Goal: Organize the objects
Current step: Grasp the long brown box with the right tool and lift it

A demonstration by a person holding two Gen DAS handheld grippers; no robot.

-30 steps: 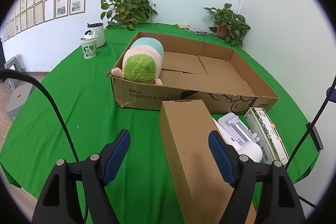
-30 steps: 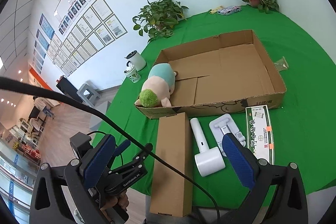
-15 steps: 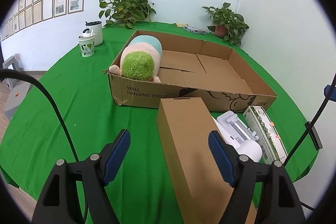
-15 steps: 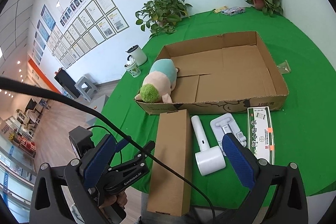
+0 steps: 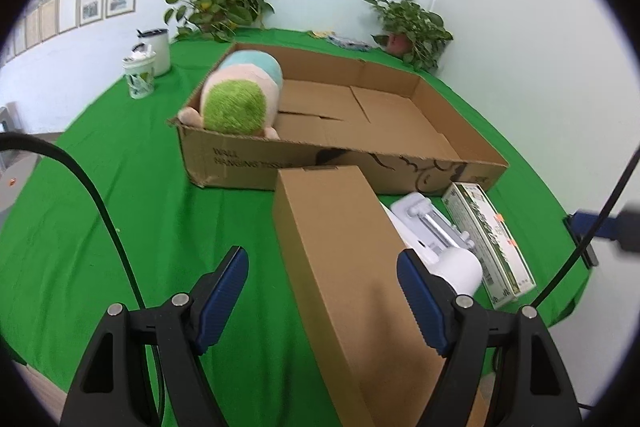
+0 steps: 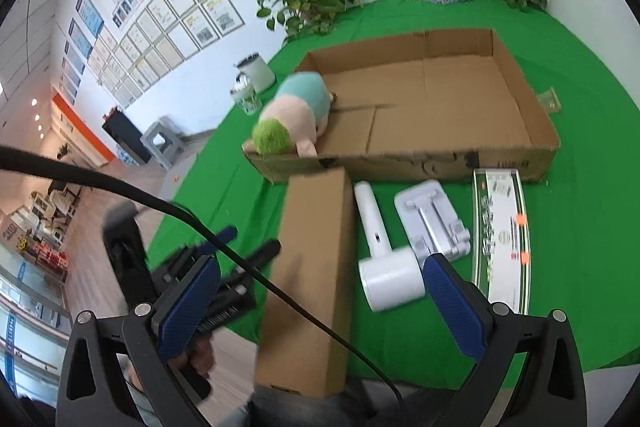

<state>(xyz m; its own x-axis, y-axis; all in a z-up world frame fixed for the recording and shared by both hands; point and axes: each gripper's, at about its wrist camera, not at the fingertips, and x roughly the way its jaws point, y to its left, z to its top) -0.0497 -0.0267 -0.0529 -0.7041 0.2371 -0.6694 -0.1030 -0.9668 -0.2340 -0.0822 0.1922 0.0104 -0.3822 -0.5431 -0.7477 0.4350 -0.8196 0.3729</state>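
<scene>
A long brown carton [image 5: 344, 247] lies on the green table, its far end against the big open cardboard box [image 5: 400, 163]. My left gripper [image 5: 320, 287] hovers open over the carton's near half, the pads clear of its sides. My right gripper [image 6: 320, 303] is open too, above the carton [image 6: 312, 267] and a white roller [image 6: 384, 259]. A plush toy [image 6: 296, 119] with a green head rests in the big box's [image 6: 520, 147] near left corner. In the right wrist view the left gripper [image 6: 248, 247] sits beside the carton, held by a hand.
A white folding stand [image 6: 432, 223] and a flat green-and-white packet [image 6: 504, 231] lie right of the roller. A white jug [image 5: 156, 47], a cup [image 5: 138, 75] and two potted plants [image 5: 216, 3] stand at the back. The table's near edge is close. Black cables cross both views.
The right gripper has sunk toward the table, so the carton and roller look larger. The left view has tipped slightly downward. Both pairs of jaws stand as wide as before.
</scene>
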